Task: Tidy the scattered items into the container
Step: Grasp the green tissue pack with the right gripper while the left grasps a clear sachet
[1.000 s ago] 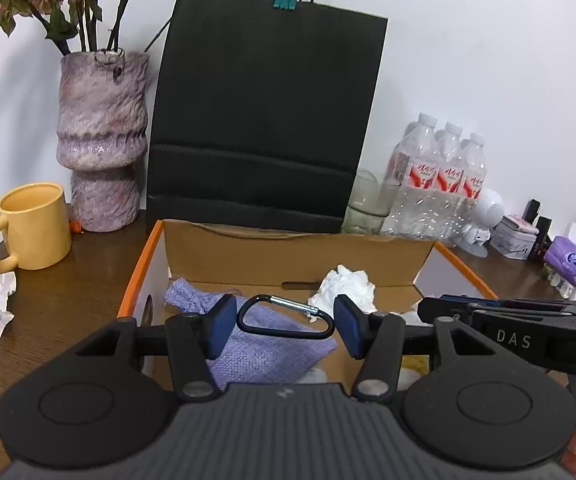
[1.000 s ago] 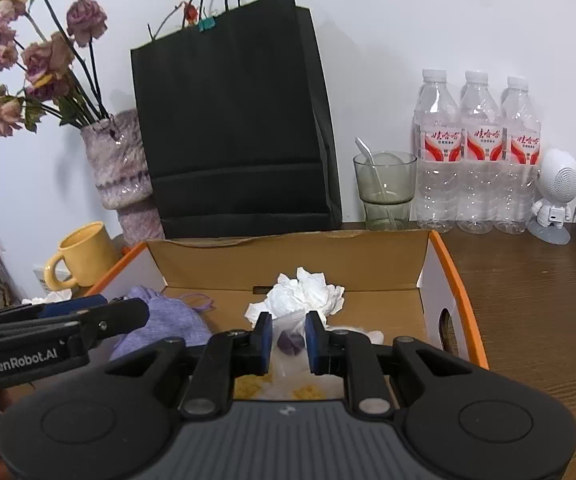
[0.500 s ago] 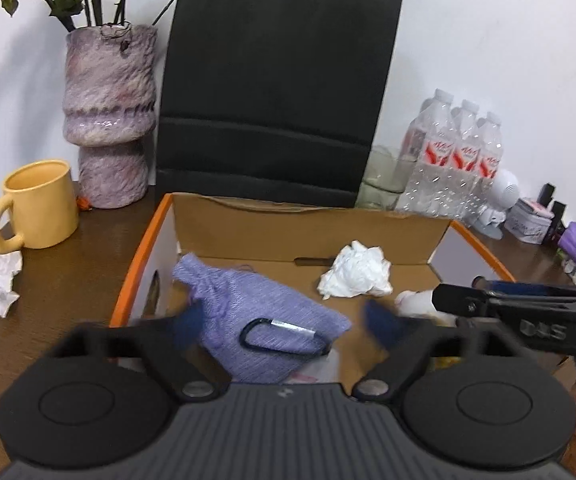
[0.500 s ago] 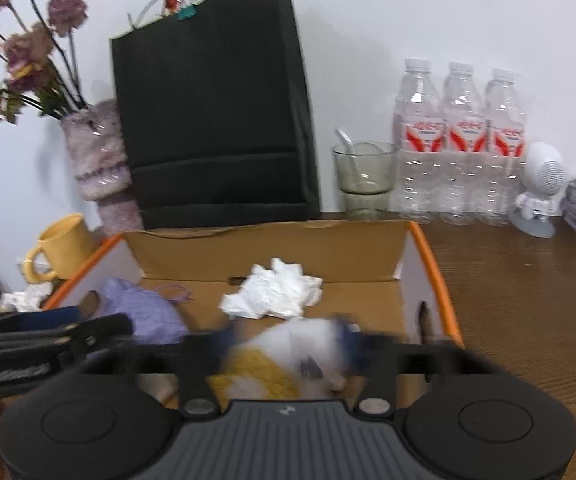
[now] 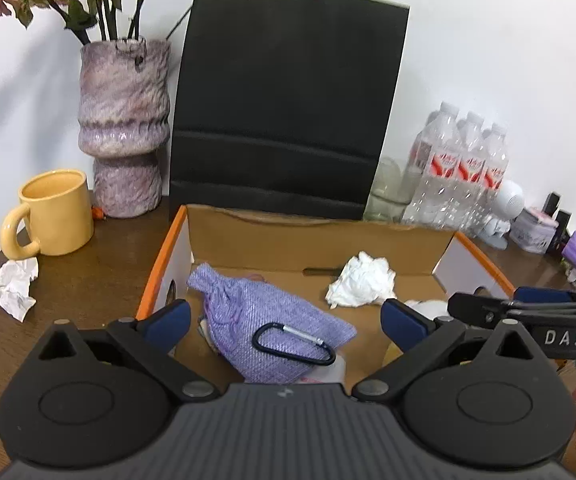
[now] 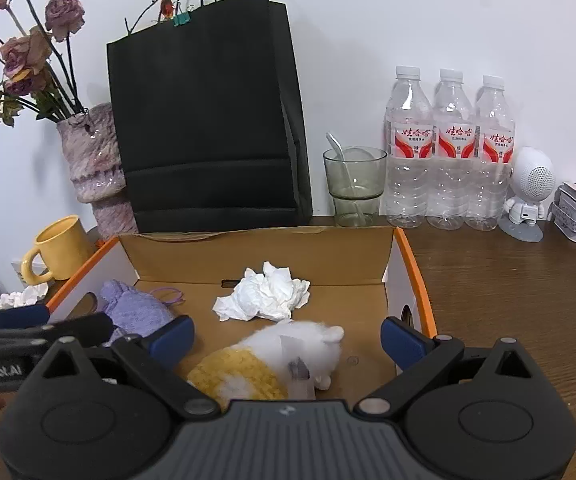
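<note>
- Left wrist view: the left gripper point(image 5: 284, 320) hangs over the near edge of the box point(image 5: 160, 264), its fingers point(image 5: 168, 320) spread wide and touching nothing.
- Below them, inside the box toward its left wall, a purple pouch point(image 5: 264, 324) lies on the floor with a black carabiner point(image 5: 293, 344) resting on top of it.
- A white paper wad point(image 5: 361, 284) sits deeper in the box, near its back wall.
- Another paper wad point(image 5: 6, 288) lies outside the box, on the table to its left, in front of a yellow mug point(image 5: 54, 212).
- Right wrist view: the right gripper point(image 6: 288, 336) is over the right half of the box, its jaws opening and already very wide; neither pad touches anything.
- A white-and-yellow plush point(image 6: 272, 360) lies between them on the box floor, free of both pads.
- A black bag point(image 6: 208, 120) stands just behind the box, a vase point(image 6: 92, 160) behind its left corner, and three bottles point(image 6: 449, 148) behind its right corner.
</note>
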